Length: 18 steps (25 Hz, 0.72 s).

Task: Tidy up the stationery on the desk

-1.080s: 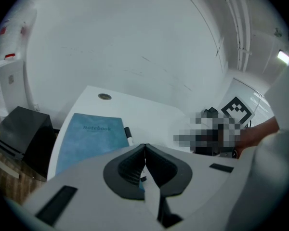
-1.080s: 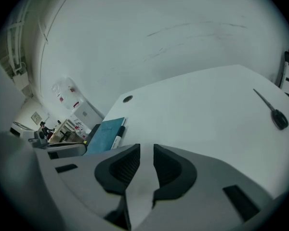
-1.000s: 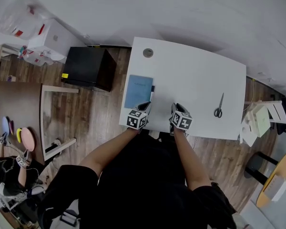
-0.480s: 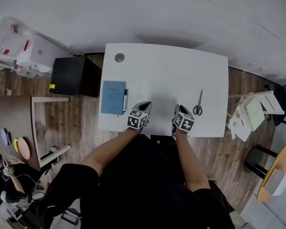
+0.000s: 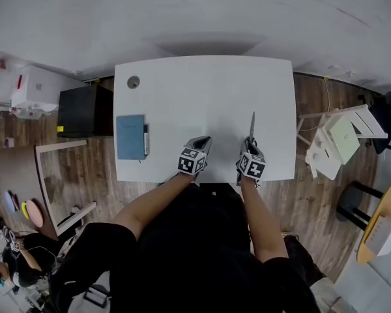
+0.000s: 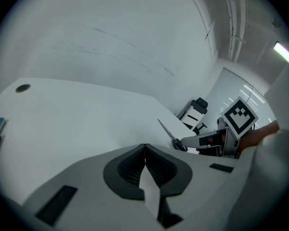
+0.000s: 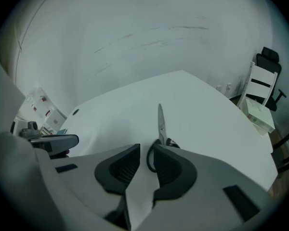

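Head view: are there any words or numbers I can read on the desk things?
None can be read.
Blue notebook: nothing legible on its cover.
Scissors: no marking legible.
Cubes on left gripper and right gripper: black-and-white squares, no letters.
White boxes at left: red labels, too small.

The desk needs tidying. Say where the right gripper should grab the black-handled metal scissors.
Take the black-handled metal scissors by the handle loops, from the white desk's near edge: they lie flat, blades pointing away, loops just ahead of the right gripper's parted jaws.
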### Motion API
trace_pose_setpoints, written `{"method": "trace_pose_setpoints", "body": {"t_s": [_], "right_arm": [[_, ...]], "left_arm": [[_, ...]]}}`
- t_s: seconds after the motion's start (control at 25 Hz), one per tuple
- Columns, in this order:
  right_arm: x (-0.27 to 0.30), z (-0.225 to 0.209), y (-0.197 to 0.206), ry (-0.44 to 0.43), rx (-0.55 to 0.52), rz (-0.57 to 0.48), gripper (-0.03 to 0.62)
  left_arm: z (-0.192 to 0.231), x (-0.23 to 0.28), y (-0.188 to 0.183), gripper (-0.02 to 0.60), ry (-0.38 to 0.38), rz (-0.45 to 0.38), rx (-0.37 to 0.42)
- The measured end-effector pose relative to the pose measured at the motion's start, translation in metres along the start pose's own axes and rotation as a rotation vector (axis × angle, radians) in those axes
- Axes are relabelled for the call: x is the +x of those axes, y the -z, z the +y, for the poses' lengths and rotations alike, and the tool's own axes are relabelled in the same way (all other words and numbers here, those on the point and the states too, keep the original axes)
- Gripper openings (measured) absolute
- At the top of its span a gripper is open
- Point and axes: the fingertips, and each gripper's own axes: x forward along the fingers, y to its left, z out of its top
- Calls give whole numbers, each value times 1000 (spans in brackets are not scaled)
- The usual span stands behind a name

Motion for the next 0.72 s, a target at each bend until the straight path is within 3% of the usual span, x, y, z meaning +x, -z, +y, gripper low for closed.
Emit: {"method": "trace_pose_setpoints", "body": {"t_s": [0.28,0.52,0.72], "right_arm": [[2,-31,10,15,-24,28,84],[10,-28,10,-24,-79,58,84],[21,-29,13,29,-105,86,87]], "left_arm": [[-19,31,0,14,1,21,2],[-28,40,4,14,-13,35,-7],[-27,36,6,14,-20,41,-11]]}}
